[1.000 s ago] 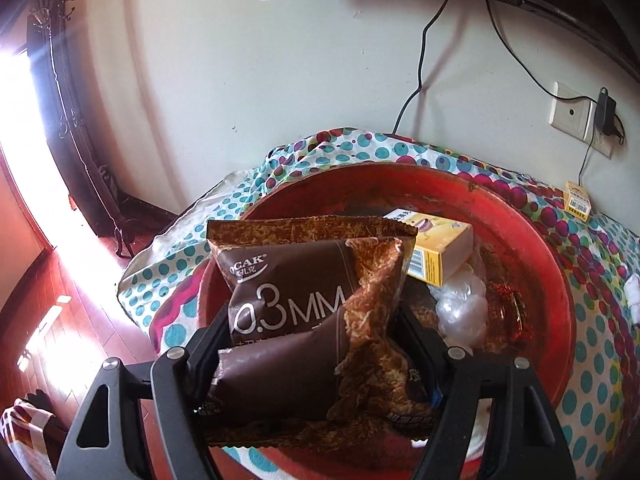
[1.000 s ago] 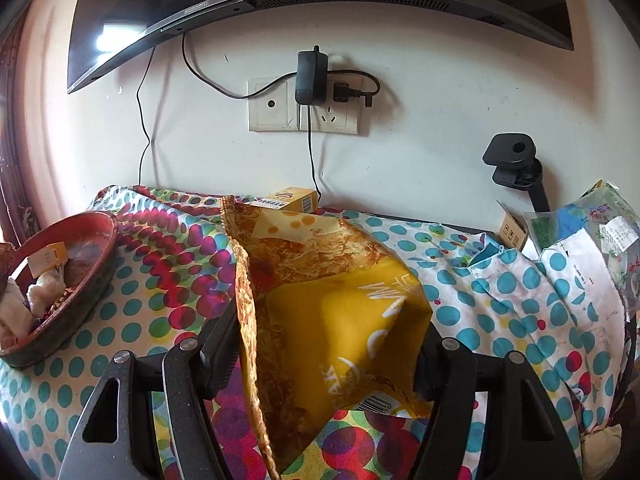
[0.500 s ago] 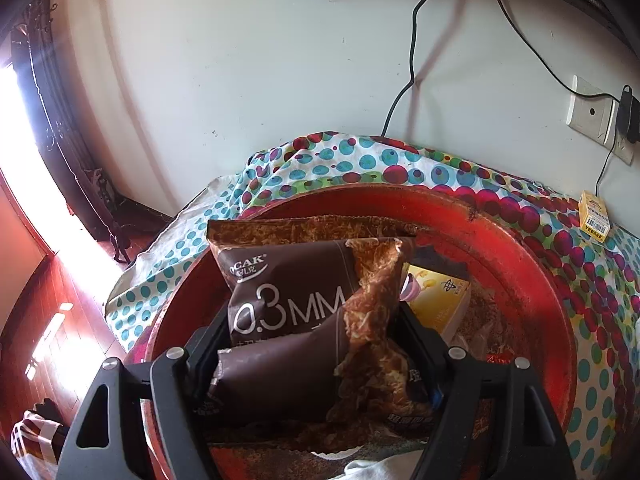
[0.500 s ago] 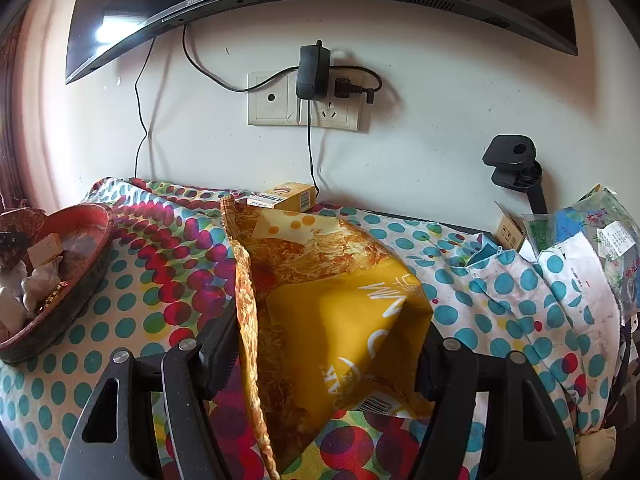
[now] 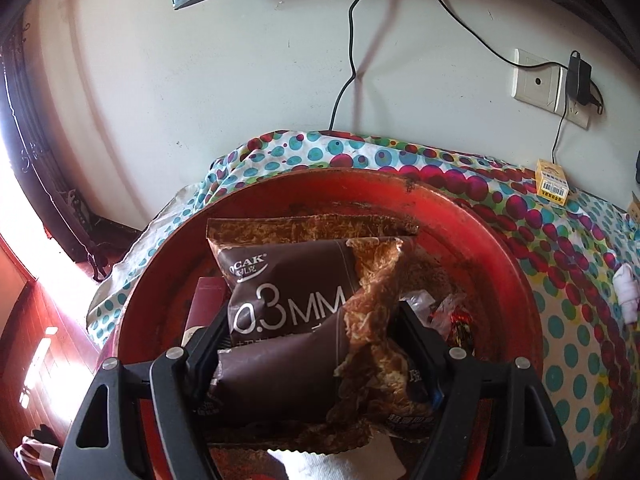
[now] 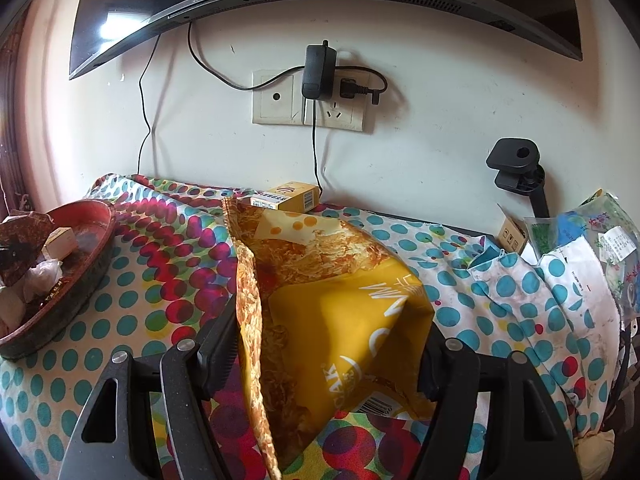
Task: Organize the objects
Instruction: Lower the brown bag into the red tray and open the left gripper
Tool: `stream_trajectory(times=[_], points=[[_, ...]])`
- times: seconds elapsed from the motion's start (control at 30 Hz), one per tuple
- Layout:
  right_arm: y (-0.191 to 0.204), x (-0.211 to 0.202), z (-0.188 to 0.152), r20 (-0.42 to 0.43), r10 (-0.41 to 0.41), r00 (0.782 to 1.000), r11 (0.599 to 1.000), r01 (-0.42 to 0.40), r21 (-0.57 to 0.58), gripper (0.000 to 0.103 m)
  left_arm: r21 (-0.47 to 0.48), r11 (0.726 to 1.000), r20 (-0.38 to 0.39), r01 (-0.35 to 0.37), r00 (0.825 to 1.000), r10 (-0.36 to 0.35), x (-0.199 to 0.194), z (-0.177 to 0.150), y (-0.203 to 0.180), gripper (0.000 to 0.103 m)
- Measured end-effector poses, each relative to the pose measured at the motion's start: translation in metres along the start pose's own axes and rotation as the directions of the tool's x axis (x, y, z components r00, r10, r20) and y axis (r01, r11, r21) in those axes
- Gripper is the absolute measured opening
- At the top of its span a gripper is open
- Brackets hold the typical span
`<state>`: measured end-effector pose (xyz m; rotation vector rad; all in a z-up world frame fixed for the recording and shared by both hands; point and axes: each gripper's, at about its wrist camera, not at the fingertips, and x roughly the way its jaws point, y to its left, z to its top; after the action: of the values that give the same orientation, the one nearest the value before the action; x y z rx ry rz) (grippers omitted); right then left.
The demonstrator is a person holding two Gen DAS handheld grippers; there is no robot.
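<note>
Carrying the brown packet, the left gripper has moved in over the red tray, which now fills its view, so a drop there looks close. Its jaws stand wide, clamped on the packet. Further right, the right gripper grips the yellow packet above the dotted cloth, the tray's rim far left.

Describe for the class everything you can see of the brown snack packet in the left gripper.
The brown snack packet is a glossy, crinkled plastic wrapper, dark brown with a flaky food print and white lettering "0.3MM". It looks sealed and puffed. The left gripper clamps its lower half from both sides, holding it tilted over the red bowl. Whether it touches the bowl's contents cannot be told.
</note>
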<state>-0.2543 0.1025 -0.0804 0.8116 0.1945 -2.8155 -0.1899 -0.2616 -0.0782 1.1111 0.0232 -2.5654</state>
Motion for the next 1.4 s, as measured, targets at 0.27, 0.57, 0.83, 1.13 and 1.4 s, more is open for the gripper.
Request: stream_trajectory(times=[0.27,0.57,0.83,1.13,1.4], points=[[0.001,-0.001,0.0,0.002,0.002,1.0,1.0,-0.002,0.001,0.07,-0.09,0.995,0.023,-0.049,0.998,0.051,-0.016,-0.022,0.048,0.078],[0.004,0.0,0.0,-0.008,-0.009,1.0,1.0,0.009,-0.018,0.071,-0.124,0.989,-0.084,-0.082,0.994,0.072,0.026,0.01,0.067,0.084],[0.005,0.001,0.0,-0.01,0.002,1.0,1.0,-0.002,-0.021,0.071,-0.073,0.997,-0.055,0.039,0.998,-0.043,0.027,0.027,0.024,0.084],[0.012,0.002,-0.001,-0.02,-0.01,1.0,0.998,0.009,-0.056,0.071,-0.212,0.965,-0.053,-0.153,0.988,0.145,0.02,0.005,0.095,0.082],[0.017,0.006,-0.001,-0.037,-0.026,0.999,0.996,0.023,-0.084,0.071,-0.146,0.989,-0.043,-0.025,0.999,0.019,0.035,0.026,0.068,0.082]])
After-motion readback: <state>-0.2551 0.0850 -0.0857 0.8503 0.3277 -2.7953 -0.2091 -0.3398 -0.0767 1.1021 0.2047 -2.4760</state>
